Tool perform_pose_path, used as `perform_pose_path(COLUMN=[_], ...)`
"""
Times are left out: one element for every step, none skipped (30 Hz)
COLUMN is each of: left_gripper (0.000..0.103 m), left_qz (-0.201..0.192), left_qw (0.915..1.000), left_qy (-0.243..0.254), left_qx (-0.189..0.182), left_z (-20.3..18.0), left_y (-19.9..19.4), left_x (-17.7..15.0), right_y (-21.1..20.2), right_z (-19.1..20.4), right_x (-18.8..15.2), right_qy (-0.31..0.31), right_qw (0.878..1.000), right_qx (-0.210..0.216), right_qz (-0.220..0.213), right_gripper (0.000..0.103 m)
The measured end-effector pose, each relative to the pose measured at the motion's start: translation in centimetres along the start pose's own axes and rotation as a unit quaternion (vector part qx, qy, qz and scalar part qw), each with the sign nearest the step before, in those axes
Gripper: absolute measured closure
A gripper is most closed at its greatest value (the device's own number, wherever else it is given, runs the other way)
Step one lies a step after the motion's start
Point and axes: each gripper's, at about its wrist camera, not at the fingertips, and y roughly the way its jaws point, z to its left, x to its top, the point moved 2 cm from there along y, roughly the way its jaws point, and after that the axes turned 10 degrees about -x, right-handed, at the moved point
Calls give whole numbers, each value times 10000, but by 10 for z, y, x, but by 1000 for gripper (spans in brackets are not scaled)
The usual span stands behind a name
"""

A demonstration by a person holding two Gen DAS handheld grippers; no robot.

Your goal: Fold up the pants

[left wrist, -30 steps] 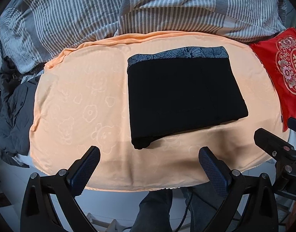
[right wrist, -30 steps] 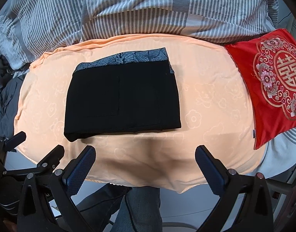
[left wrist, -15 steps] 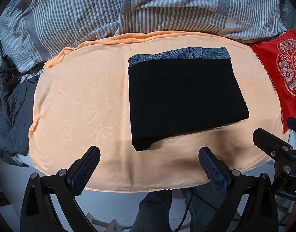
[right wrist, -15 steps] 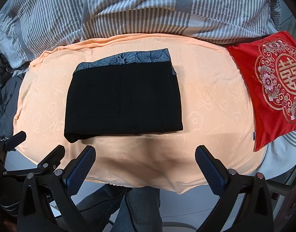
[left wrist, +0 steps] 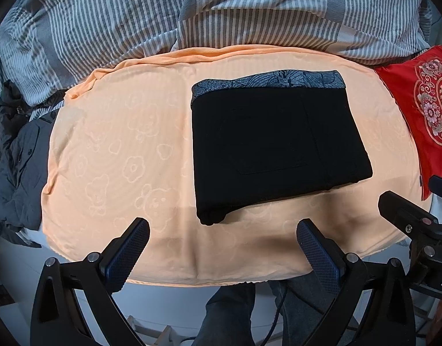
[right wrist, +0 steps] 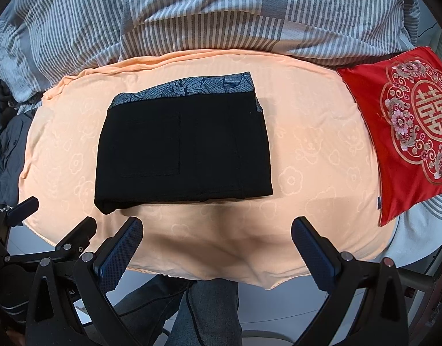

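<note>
The black pants [left wrist: 275, 147] lie folded into a neat rectangle on the orange sheet [left wrist: 120, 150], with a grey patterned waistband along the far edge. They also show in the right wrist view [right wrist: 183, 152]. My left gripper [left wrist: 223, 252] is open and empty, held back over the near edge of the sheet. My right gripper [right wrist: 218, 248] is open and empty too, near the same edge. Neither touches the pants.
A grey striped duvet [left wrist: 221, 8] lies behind the sheet. A red embroidered cushion [right wrist: 408, 127] sits at the right. Dark grey clothing [left wrist: 16, 158] is piled at the left. The person's legs [right wrist: 203, 311] stand below the near edge.
Both grippers have drifted slightly, so the view shifted a little. The pants have not moved and both grippers stay open.
</note>
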Motion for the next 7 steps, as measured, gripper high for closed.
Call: perform_pose_path(left_gripper=[1,1,1,1,1,1,1], left_qz=[-28,-58,-106,-138,-135,-123,-105], left_qw=[10000,10000,9999,9998,9998,9999,9999], left_qy=[13,29,66,102,121,114,95], left_qx=[8,19,36,37,12,-14,-44], left_z=[0,-1,-2,-3,-4,-5,-5], left_y=[-1,-1,-2,-3,-4,-3,-3], left_x=[0,0,1,1,1,1,1], right_y=[0,0,0,0,0,0,0], right_z=[0,0,0,-1,-1,0,0], right_x=[0,0,0,0,0,0,0], right_qy=[2,1,0,2,3,-2,-3], right_qw=[10000,10000,10000,10000,10000,10000,10000], right_qx=[-1,0,1,-1,0,3,0], right_qz=[3,5,5,3,2,6,9], right_gripper=[0,0,0,0,0,0,0])
